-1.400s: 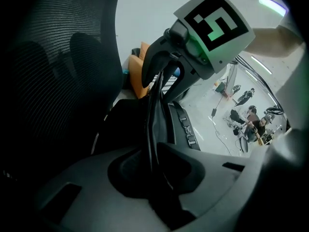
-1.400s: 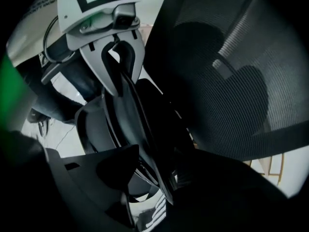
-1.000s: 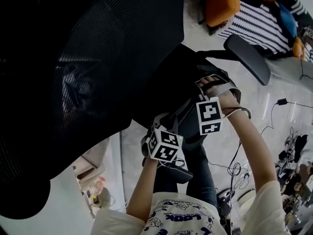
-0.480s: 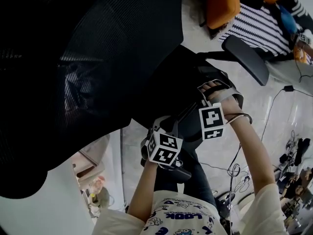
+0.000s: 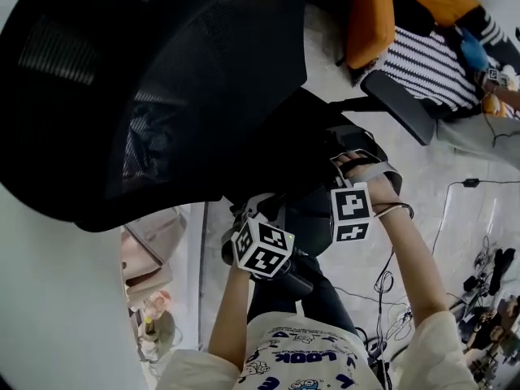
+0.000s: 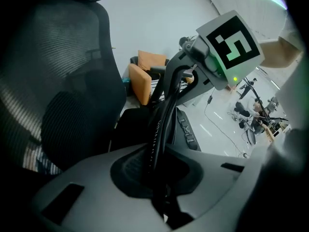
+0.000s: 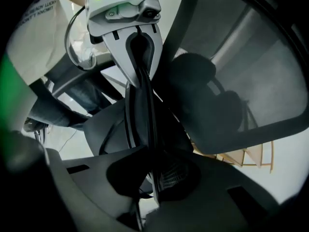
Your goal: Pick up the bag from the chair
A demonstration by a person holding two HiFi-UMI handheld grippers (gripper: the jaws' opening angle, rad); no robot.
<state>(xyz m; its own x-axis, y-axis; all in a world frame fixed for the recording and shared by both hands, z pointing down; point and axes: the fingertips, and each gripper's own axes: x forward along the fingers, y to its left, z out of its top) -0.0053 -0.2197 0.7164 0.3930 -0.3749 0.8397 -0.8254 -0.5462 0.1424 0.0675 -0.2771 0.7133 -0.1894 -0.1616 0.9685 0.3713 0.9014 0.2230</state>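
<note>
1. Seen from above, a person holds a gripper in each hand, close against a black mesh office chair (image 5: pixel 162 80).
2. The left gripper (image 6: pixel 155 170) has its fingers clenched on a black bag strap (image 6: pixel 161 115), which rises from between them.
3. The right gripper (image 7: pixel 153 173) also has its fingers clamped tight on the black strap, with nothing else between them.
4. The two grippers face each other at close range, and the strap runs from one set of fingers to the other.
5. The bag (image 6: pixel 137 124) is a black mass low down, just past the left gripper and beside the chair's backrest. It cannot be told whether it rests on the seat.
6. Past the chair are a black armrest (image 5: pixel 398 108), an orange cushion (image 5: pixel 370 15) and striped fabric (image 5: pixel 431 63).
7. Cables (image 5: pixel 383 287) lie on the pale floor (image 5: pixel 455 177) to the person's right.
</note>
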